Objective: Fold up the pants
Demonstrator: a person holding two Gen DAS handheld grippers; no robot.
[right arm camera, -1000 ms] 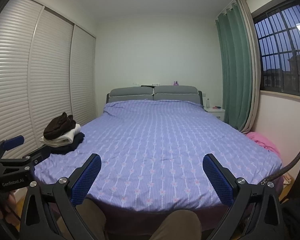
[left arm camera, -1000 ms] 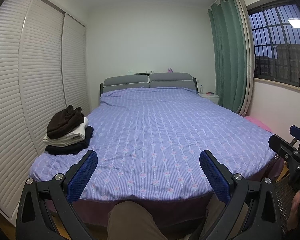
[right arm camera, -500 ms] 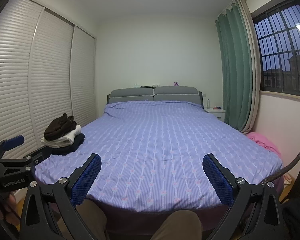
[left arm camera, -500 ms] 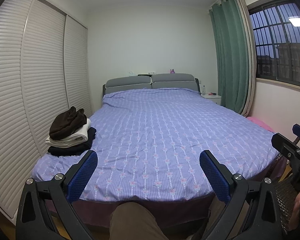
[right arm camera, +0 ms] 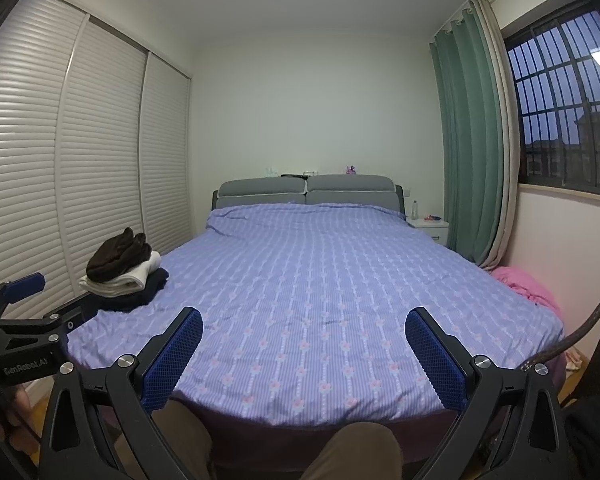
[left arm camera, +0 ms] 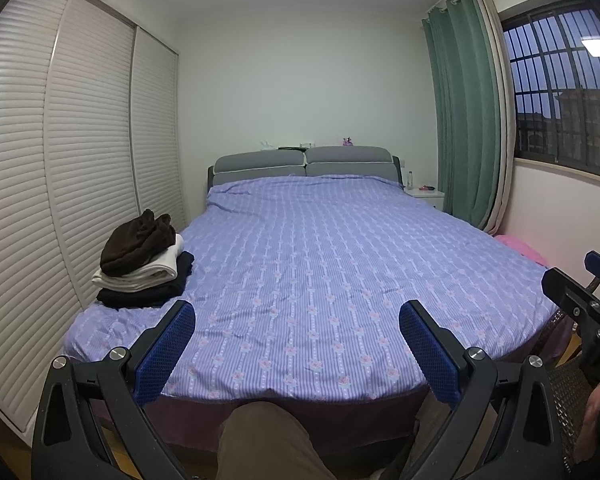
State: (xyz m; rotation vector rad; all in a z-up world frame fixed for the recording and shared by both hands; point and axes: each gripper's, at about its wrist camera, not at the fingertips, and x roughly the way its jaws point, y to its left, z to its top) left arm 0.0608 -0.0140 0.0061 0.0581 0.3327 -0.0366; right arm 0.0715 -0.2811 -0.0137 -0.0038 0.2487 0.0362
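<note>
A stack of folded clothes [left arm camera: 144,264] lies on the left near part of the bed: a dark brown piece on top, a white one under it, a black one at the bottom. It also shows in the right wrist view [right arm camera: 120,268]. My left gripper [left arm camera: 296,316] is open and empty, held before the foot of the bed. My right gripper [right arm camera: 304,320] is open and empty too, beside the left one. Each gripper shows at the edge of the other's view. No loose pants are in sight.
The bed with a purple patterned cover [left arm camera: 320,264] fills the middle. White slatted wardrobe doors [left arm camera: 60,168] run along the left. A green curtain [left arm camera: 464,128], a window and a nightstand [right arm camera: 428,228] are on the right. A pink cloth [right arm camera: 524,284] lies by the bed's right side.
Both views have shifted slightly back from the bed, so the clothes stack sits a bit further in. Both grippers stay open.
</note>
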